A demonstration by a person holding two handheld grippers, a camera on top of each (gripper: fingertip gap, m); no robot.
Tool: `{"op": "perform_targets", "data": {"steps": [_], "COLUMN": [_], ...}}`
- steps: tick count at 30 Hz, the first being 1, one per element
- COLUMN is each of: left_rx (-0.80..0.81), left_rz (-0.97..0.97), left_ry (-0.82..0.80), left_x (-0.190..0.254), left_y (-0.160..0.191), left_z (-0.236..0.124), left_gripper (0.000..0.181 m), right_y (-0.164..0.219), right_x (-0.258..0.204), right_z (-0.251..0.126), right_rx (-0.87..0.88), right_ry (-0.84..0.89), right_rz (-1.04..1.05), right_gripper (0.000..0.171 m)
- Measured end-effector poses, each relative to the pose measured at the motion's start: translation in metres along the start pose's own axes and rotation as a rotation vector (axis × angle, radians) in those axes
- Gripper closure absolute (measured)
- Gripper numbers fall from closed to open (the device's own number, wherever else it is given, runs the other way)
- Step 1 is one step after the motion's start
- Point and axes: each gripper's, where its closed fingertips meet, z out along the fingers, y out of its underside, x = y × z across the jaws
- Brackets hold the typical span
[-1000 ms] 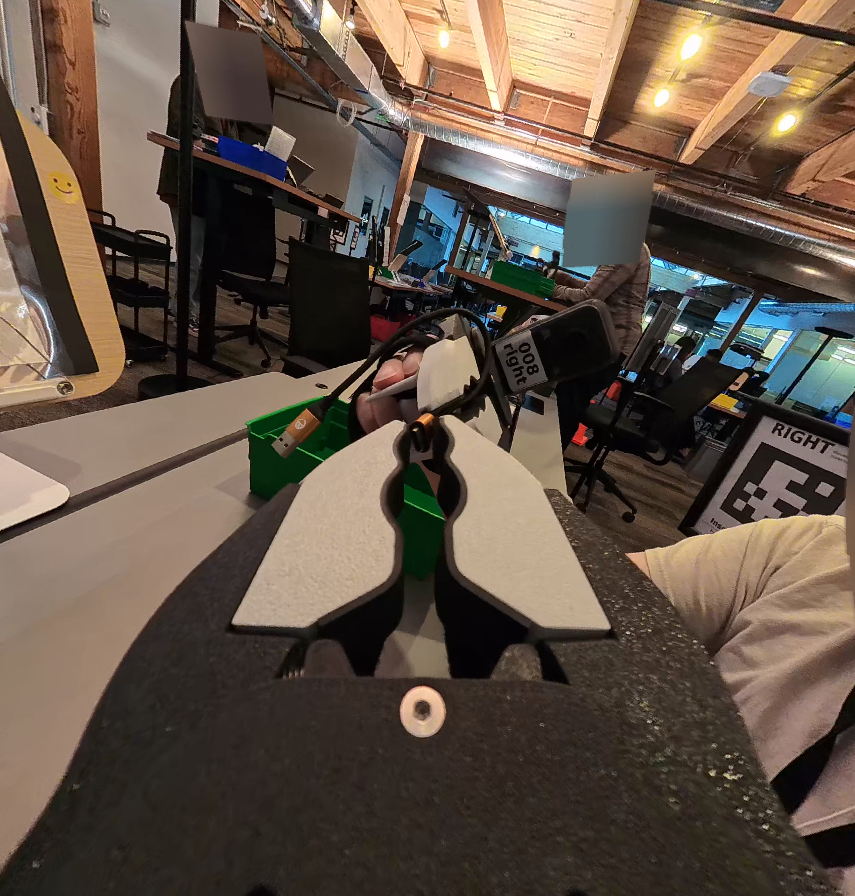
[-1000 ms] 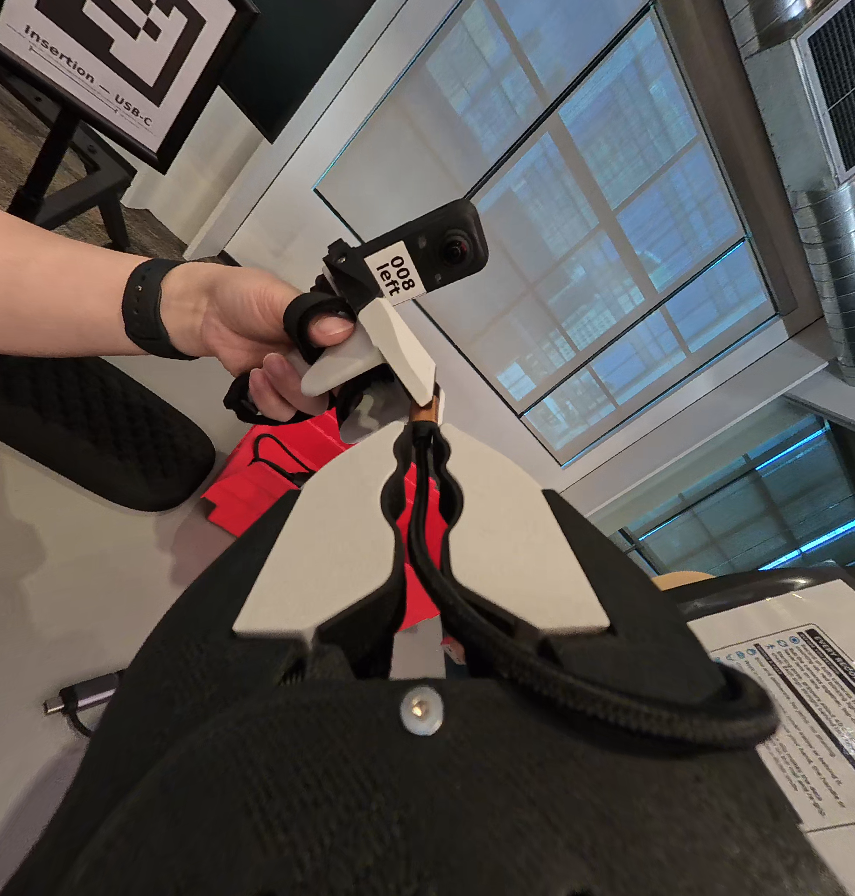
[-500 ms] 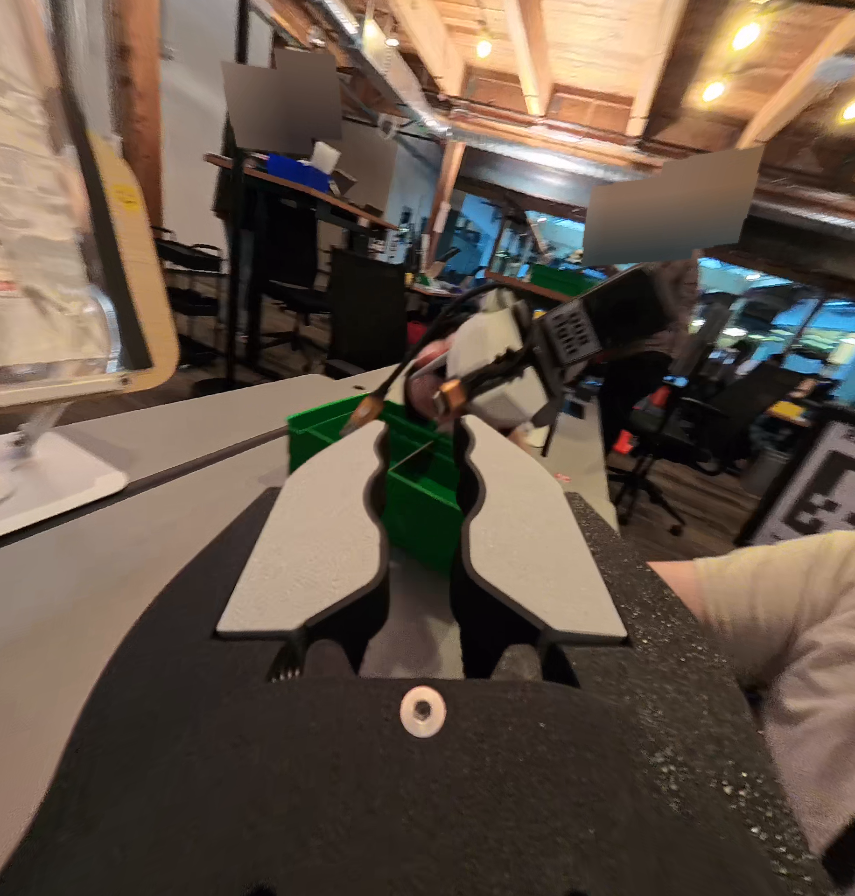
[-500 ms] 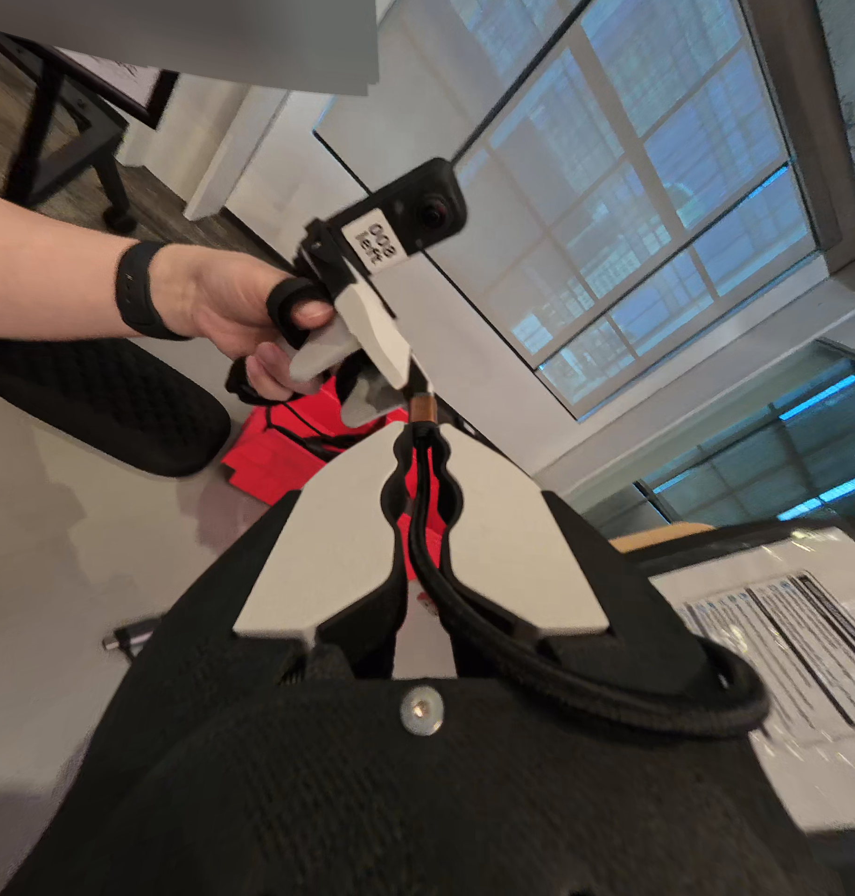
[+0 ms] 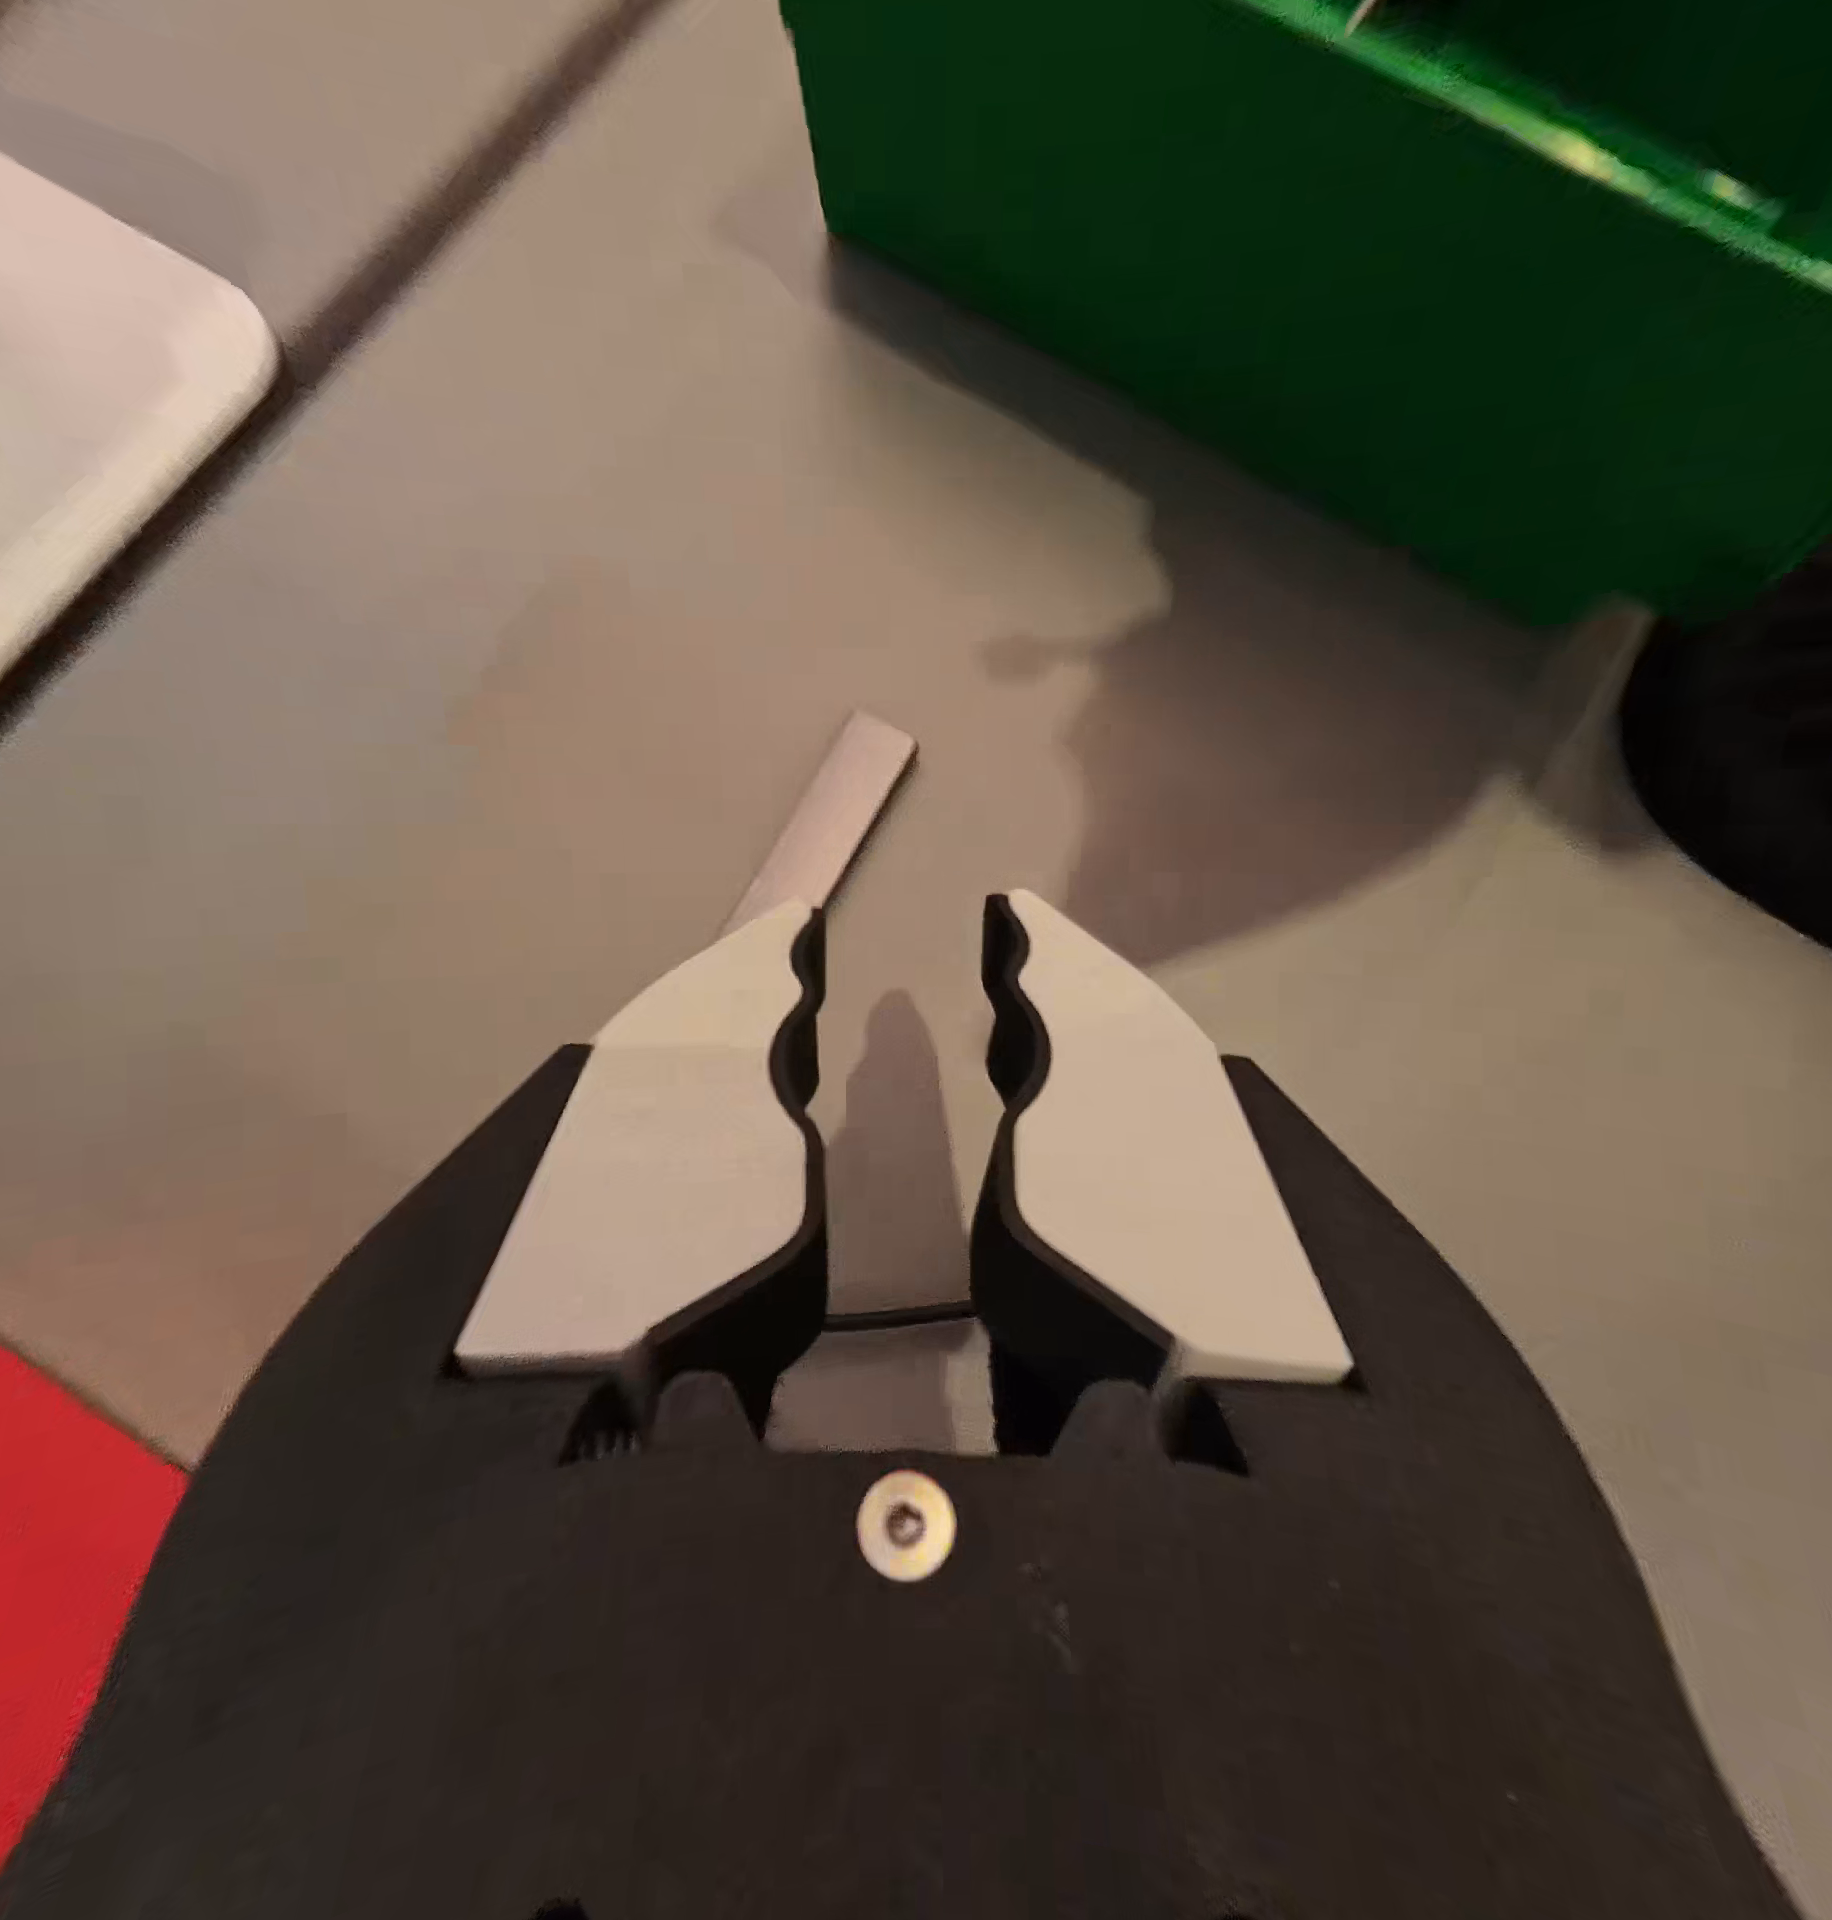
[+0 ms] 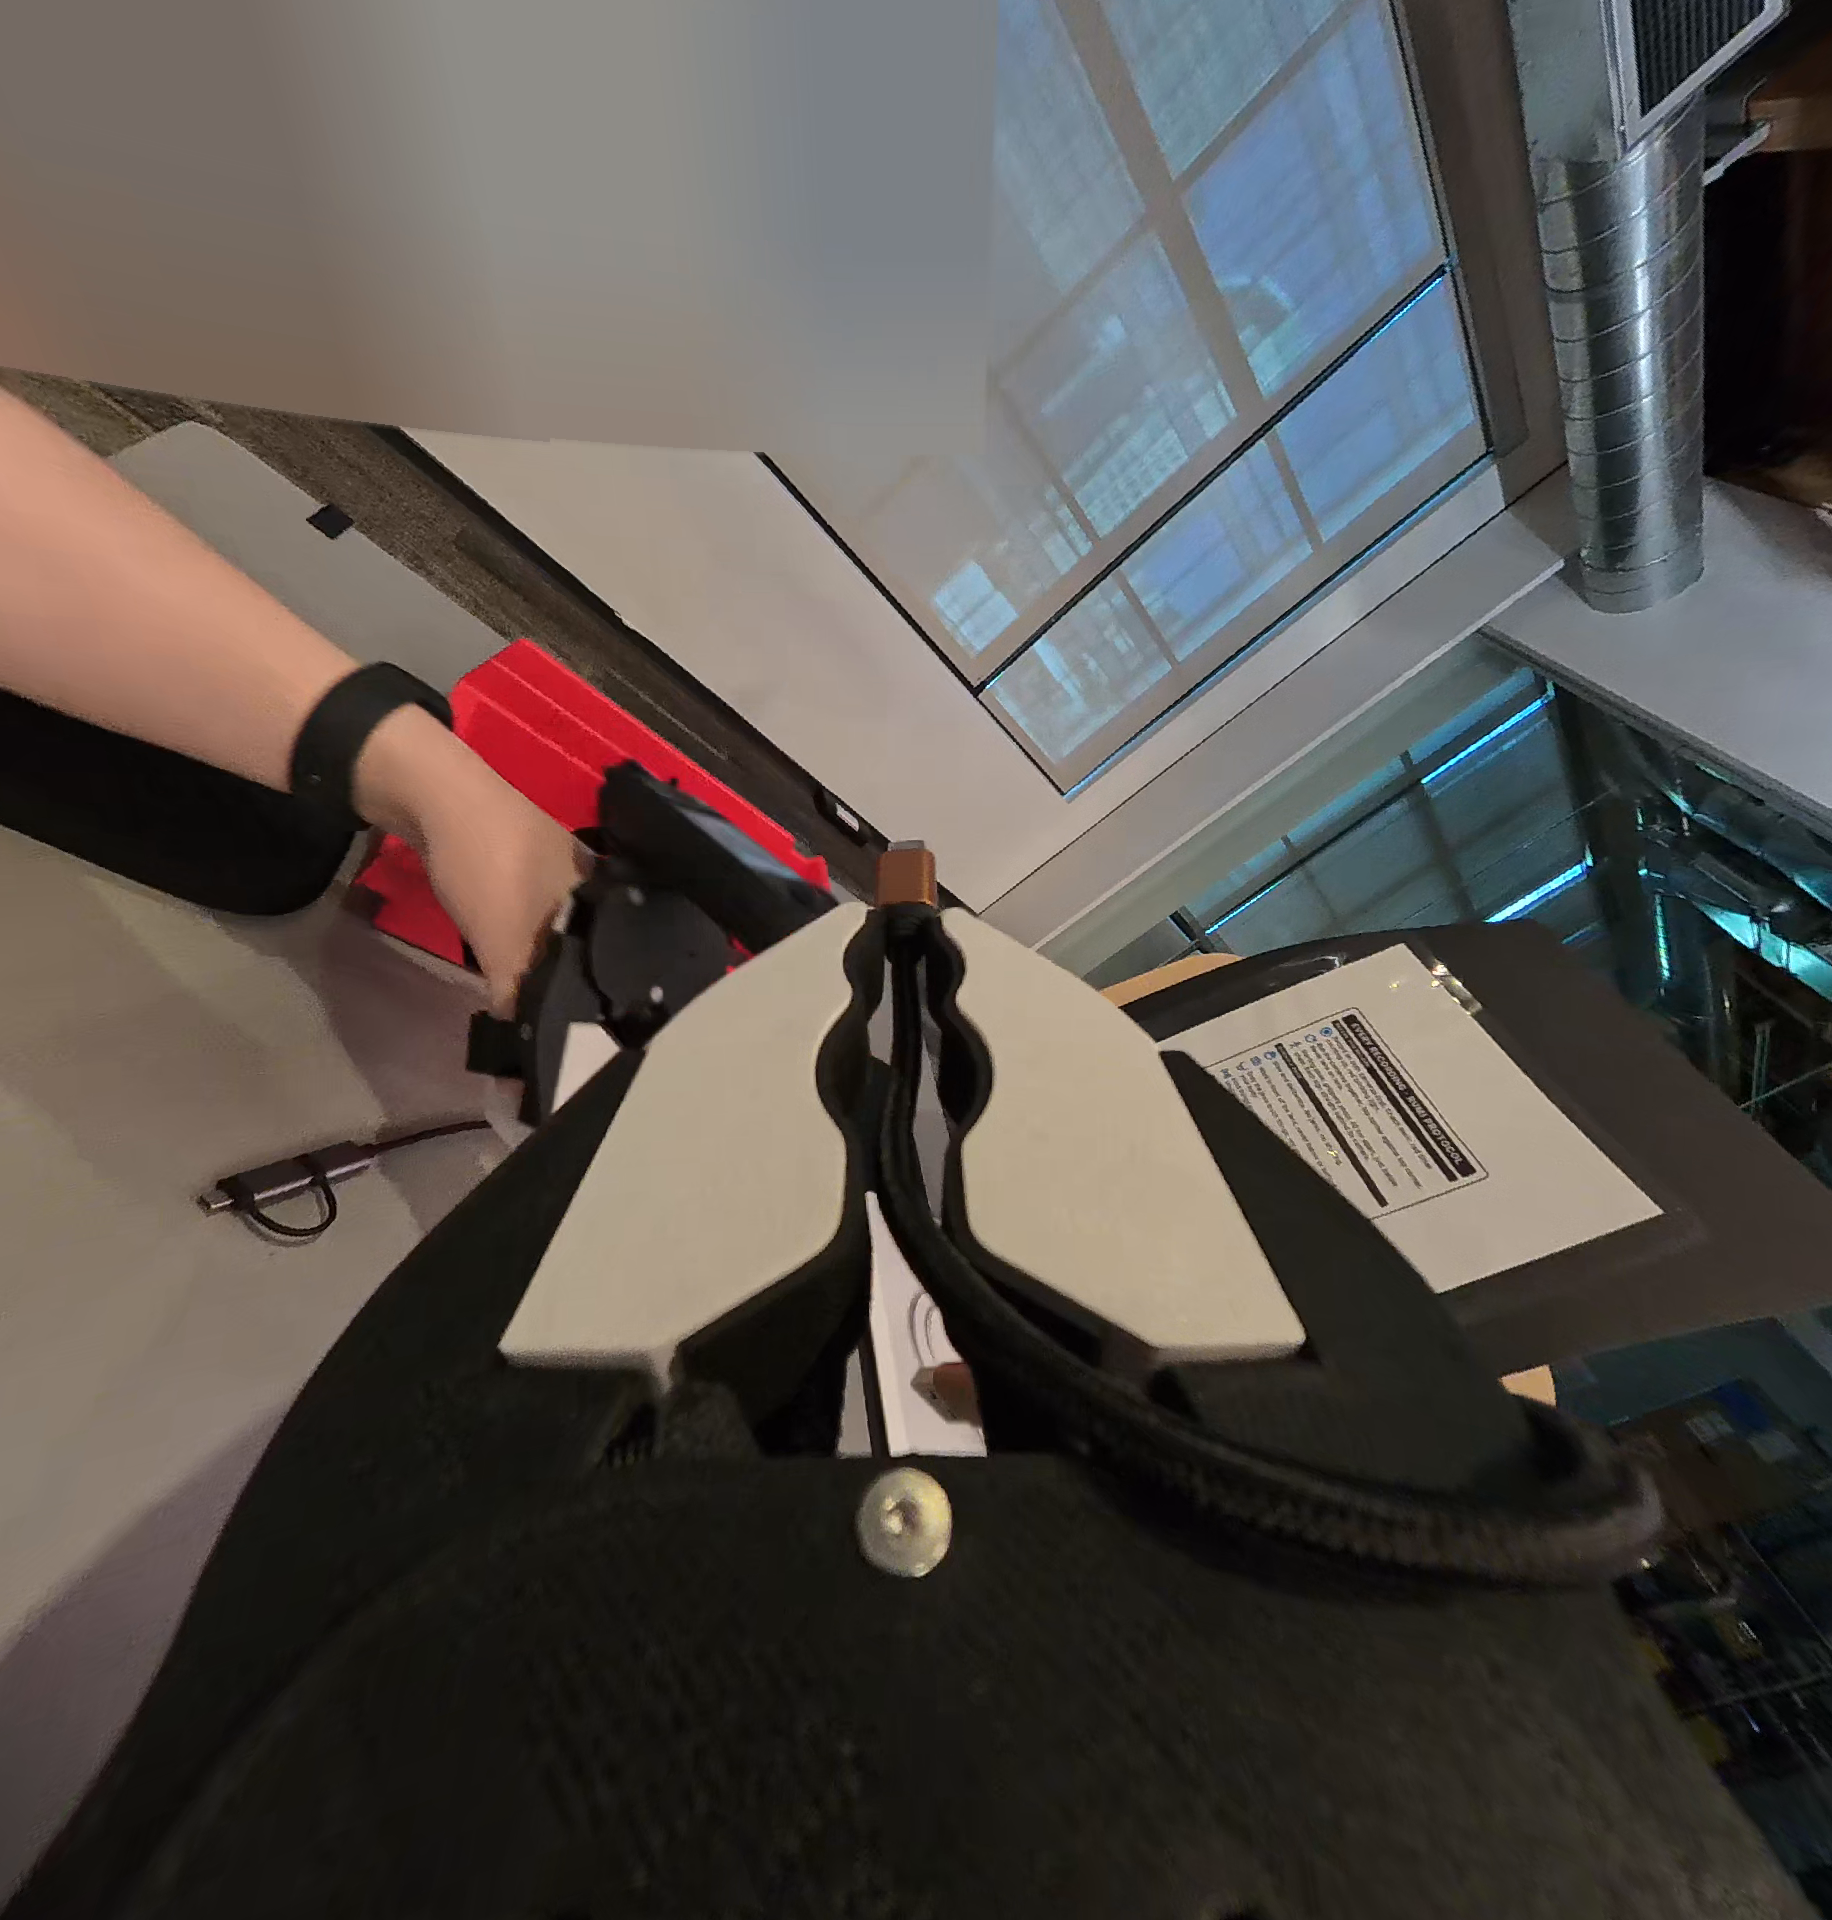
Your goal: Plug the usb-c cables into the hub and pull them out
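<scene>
My left gripper (image 5: pixel 901 909) is open and empty, pointing down at the grey table. A slim grey hub (image 5: pixel 839 821) lies flat just ahead of it, its near end hidden under my left finger. My right gripper (image 6: pixel 907 914) is shut on a black braided usb-c cable (image 6: pixel 907 1091), held up in the air. The cable's copper plug (image 6: pixel 907 878) sticks out past the fingertips. The cable loops back over the gripper body, and its other copper plug (image 6: pixel 948 1387) hangs below. The left gripper (image 6: pixel 621 977) also shows in the right wrist view, low over the table in a hand.
A green bin (image 5: pixel 1359 312) stands ahead to the right, a black pad (image 5: pixel 1764 769) beside it. A red bin (image 6: pixel 579 748) sits behind the left hand. A grey plug on a thin lead (image 6: pixel 278 1195) lies on the table. A clipboard with paper (image 6: pixel 1411 1122) stands right. Some 25 cm of space lies between my two pairs of fingers. From my left tips it is roughly 8 cm to the slim grey hub (image 5: pixel 839 821); from my right, 35 cm.
My left gripper let go of the cable's copper plug, opened, and swung down from mid-air to just above the table by the hub. My right gripper kept its hold on the cable.
</scene>
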Motion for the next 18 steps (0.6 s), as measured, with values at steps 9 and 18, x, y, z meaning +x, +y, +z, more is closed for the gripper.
{"op": "perform_targets", "data": {"steps": [9, 18], "left_rx": [-0.416, -0.521], "left_rz": [0.275, 0.359], "left_ry": [0.136, 0.205], "left_x": [-0.048, -0.047], "left_y": [0.041, 0.056], "left_z": [0.038, 0.052], "left_gripper": [0.146, 0.159], "right_y": [-0.010, -0.011], "right_x": [0.001, 0.003], "right_z": [-0.015, -0.023], "right_rx": [0.030, 0.044], "right_ry": [0.009, 0.018], "right_rz": [-0.010, -0.003], "right_gripper": [0.163, 0.163]}}
